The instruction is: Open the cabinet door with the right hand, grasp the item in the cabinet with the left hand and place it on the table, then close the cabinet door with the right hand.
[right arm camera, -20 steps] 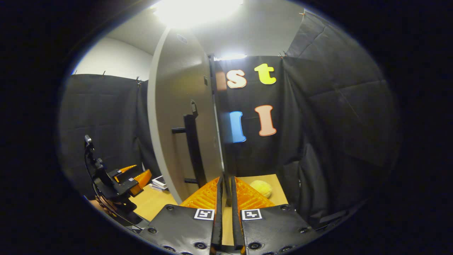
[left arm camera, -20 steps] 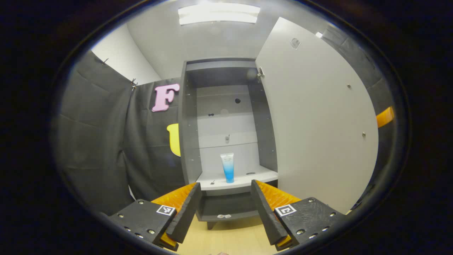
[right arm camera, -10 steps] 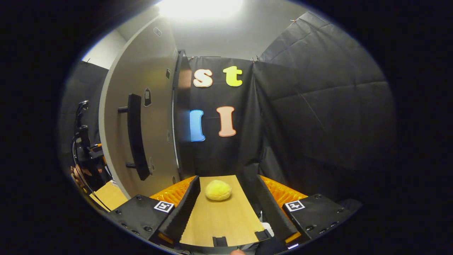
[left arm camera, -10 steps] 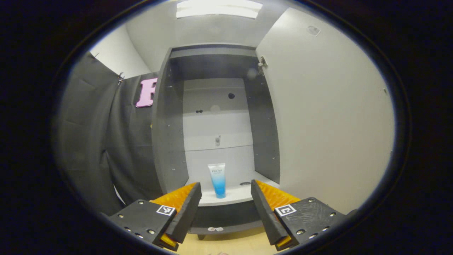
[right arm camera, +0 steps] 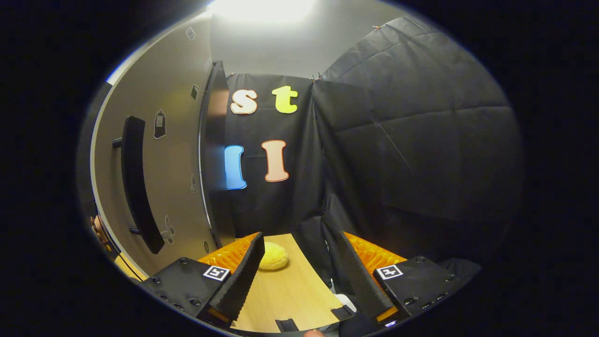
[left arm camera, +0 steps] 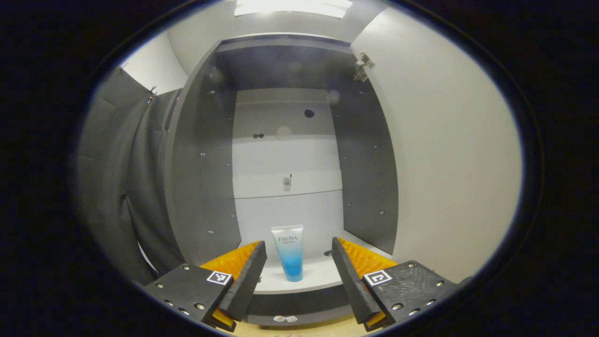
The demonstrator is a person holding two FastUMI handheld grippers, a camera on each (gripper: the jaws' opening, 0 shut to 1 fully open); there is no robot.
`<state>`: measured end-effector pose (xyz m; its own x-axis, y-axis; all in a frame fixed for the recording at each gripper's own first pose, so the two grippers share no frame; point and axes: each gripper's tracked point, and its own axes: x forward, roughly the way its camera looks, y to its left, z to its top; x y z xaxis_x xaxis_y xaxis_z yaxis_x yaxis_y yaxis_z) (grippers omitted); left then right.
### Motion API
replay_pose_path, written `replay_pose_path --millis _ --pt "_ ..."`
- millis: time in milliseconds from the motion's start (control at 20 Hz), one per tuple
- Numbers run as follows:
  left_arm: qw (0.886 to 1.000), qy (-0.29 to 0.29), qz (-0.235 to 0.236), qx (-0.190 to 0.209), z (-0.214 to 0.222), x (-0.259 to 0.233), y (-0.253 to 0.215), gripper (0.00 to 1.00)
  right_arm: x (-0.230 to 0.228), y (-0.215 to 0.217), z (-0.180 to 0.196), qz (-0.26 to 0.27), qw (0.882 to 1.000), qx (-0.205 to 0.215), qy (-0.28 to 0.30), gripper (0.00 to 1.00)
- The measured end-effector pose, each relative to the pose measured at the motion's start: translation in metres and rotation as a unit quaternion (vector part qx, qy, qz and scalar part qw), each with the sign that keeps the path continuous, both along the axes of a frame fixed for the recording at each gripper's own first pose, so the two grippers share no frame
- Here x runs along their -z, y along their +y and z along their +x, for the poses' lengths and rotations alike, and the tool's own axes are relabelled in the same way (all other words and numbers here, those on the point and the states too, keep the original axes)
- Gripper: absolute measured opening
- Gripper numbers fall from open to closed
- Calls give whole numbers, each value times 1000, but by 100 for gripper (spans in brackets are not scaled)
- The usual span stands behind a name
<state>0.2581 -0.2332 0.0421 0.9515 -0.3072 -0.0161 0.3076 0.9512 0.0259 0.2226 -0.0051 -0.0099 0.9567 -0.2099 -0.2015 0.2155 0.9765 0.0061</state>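
In the left gripper view the grey cabinet (left arm camera: pixel 206 178) stands open, its pale door (left arm camera: pixel 449 159) swung out to the right. A white and blue tube (left arm camera: pixel 290 258) stands upright on the cabinet's white shelf (left arm camera: pixel 309 280). My left gripper (left arm camera: pixel 295 276) is open just in front of the shelf, and the tube shows between its fingers, still apart from them. In the right gripper view the door's outer face (right arm camera: pixel 173 178) with its long dark handle (right arm camera: pixel 138 187) is at the left. My right gripper (right arm camera: pixel 299 276) is open and holds nothing, off to the right of the door.
A yellow round soft thing (right arm camera: pixel 273 258) lies on the wooden table (right arm camera: pixel 290 295) past my right gripper. Black cloth walls (right arm camera: pixel 412 154) close the booth right behind and beside it. A hand (right arm camera: pixel 99 230) shows at the far left edge.
My left gripper has moved in toward the cabinet, so the tube looms larger between its fingers. My right gripper let go of the door, opened, and swung right, away from the handle.
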Motion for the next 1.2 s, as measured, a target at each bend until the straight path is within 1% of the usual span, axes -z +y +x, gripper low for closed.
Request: replay_pose_path --millis 50,100,150,200,250,300,400,450,500,550,600,650,700,750,900,950,1000,1050,1100,1150,1200 --pt "1000 4 0 0 8 4 0 87 1 1 1 -1 1000 4 2 98" --pt "1000 7 0 1 14 8 -1 84 2 1 4 -3 1000 8 4 98" --pt "1000 9 -1 2 20 11 -2 87 3 1 5 -5 1000 13 8 98" --pt "1000 11 -1 3 27 14 -4 84 5 1 6 -6 1000 17 12 98" --pt "1000 14 0 3 34 17 -4 87 7 2 7 -7 1000 21 15 98" --pt "1000 18 2 3 39 21 -4 84 9 4 9 -5 1000 24 19 98" --pt "1000 27 3 4 49 26 -10 84 12 6 10 -3 999 28 23 98" --pt "999 32 4 6 53 27 -12 84 14 7 10 -4 999 30 26 98" --pt "999 34 4 6 58 30 -12 87 15 7 11 -5 999 33 29 98" --pt "999 34 6 7 62 30 -12 87 16 8 10 -5 999 34 31 98" --pt "999 32 8 6 66 29 -13 84 17 9 11 -5 999 35 33 98" --pt "999 30 9 6 68 27 -15 87 19 13 12 -5 999 36 34 98" --pt "999 30 10 8 71 25 -19 87 19 16 15 -5 999 36 35 98" --pt "999 30 11 10 74 24 -22 84 20 17 15 -6 999 37 37 98" --pt "999 37 7 17 79 30 -23 62 22 18 13 -10 998 40 41 98" --pt "999 36 6 16 76 28 -21 64 22 18 12 -11 998 41 42 98" --pt "999 37 7 21 80 29 -25 50 24 18 11 -11 998 42 44 98" --pt "999 36 9 25 76 28 -26 51 24 17 11 -11 998 43 45 92" --pt "999 38 9 29 76 30 -27 54 24 17 10 -10 998 43 46 93" --pt "999 36 8 31 74 30 -28 51 23 17 9 -11 998 43 45 93" --pt "999 33 6 31 72 28 -26 51 23 16 9 -11 998 43 44 93"
